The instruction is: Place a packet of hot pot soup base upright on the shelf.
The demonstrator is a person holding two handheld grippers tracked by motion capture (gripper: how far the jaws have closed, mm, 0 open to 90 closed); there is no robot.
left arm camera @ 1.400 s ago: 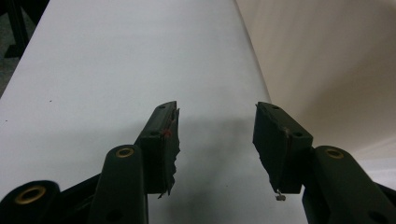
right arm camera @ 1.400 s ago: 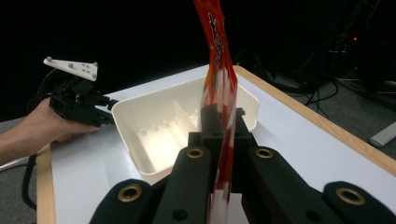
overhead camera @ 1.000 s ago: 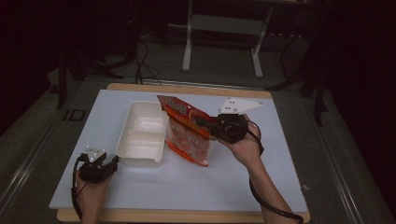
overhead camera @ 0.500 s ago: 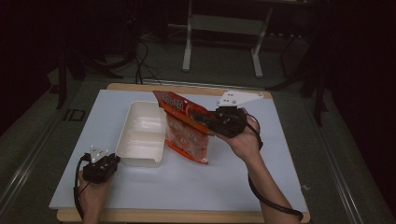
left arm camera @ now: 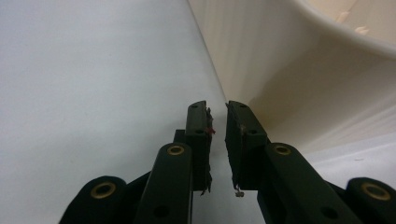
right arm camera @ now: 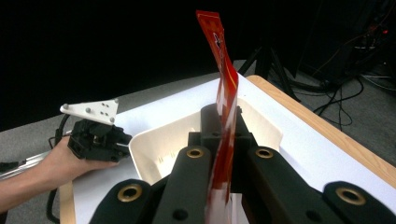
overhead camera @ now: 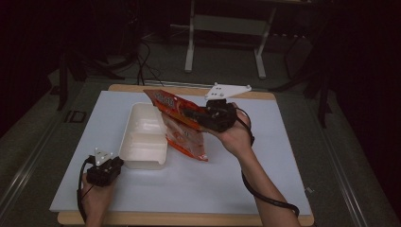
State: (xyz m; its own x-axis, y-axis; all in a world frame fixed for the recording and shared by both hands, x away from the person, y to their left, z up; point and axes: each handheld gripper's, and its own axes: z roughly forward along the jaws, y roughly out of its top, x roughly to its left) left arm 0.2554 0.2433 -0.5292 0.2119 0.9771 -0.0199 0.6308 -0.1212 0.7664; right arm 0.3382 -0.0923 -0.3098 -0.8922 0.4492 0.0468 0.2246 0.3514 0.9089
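Red snack bag (overhead camera: 182, 124) in right tongs (overhead camera: 188, 113), print unreadable

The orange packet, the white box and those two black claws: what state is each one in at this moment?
Orange packet: pinched, lifted, hanging tilted beside the box.
White box: open, on the table.
Right gripper: shut on the packet.
Left gripper: jaws just closed, nothing between them, beside the box wall.

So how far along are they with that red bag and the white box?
Done: the right gripper is clamped on the red bag, lifted over the table's white mat. In hand: the left gripper, shut, sits beside the white tray. Left: the tray looks empty; nothing's in it yet.
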